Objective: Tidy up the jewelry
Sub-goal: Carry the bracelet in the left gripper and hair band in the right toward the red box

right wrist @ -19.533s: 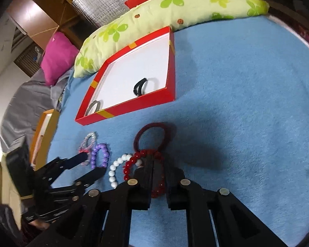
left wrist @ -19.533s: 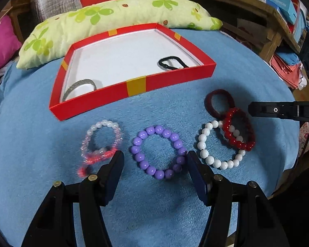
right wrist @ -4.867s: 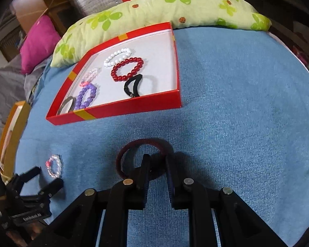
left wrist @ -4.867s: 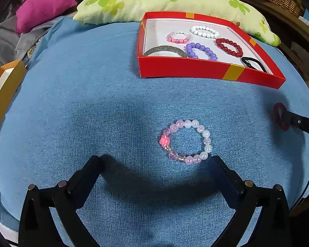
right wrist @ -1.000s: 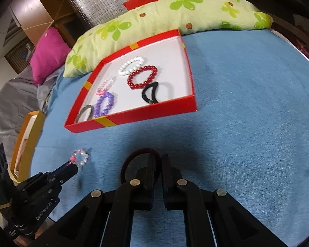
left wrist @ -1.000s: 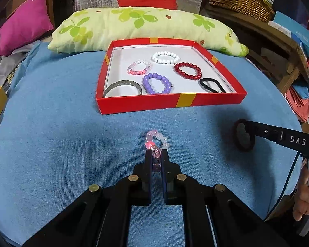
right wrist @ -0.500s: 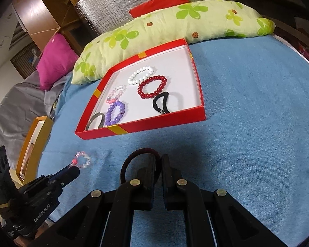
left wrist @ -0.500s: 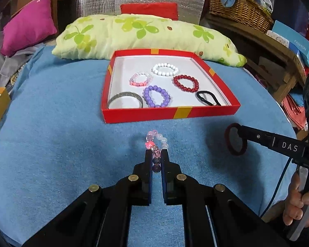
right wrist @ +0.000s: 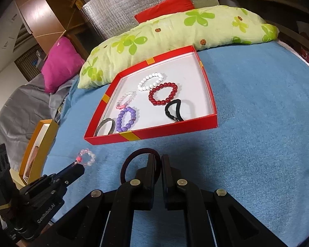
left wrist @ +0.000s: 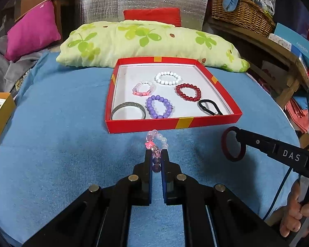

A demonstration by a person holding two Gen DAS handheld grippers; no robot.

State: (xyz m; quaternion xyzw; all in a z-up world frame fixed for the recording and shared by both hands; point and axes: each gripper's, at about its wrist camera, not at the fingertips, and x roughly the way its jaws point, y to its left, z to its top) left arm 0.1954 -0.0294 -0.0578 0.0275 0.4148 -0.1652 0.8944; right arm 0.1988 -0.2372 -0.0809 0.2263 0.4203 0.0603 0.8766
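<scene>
**Ana:** So, what have you got in each hand right now?

**Me:** My left gripper [left wrist: 156,153] is pinched nearly closed on the pale pink bracelet [left wrist: 156,142], gripping a couple of beads at its near side while the rest of the loop hangs out ahead of the fingertips. My right gripper [right wrist: 158,160] is squeezed tight on the dark red hair tie [right wrist: 134,162], which sticks out to the left of its fingers.

**Ana:** And where's the box?

**Me:** The red box [left wrist: 212,121] sits just ahead on the blue cloth [left wrist: 61,144], with the pink bracelet close to its near wall. Inside lie a white bracelet [left wrist: 168,78], a red bracelet [left wrist: 188,92], a purple bracelet [left wrist: 159,106], a pink-and-clear bracelet [left wrist: 143,88], a silver bangle [left wrist: 128,111] and a black hair tie [left wrist: 209,107].

**Ana:** What worries you from here?

**Me:** I only hold a few round beads, so I reckon the bracelet could roll out of the grip if I swing it quickly. The dangling loop could also snag on the near wall if I carry it too low, and drag the box. With both hands heading for the same box, the grippers might bump. Free floor looks scarce, so a careless drop could land on the purple bracelet or the bangle and tangle
</scene>
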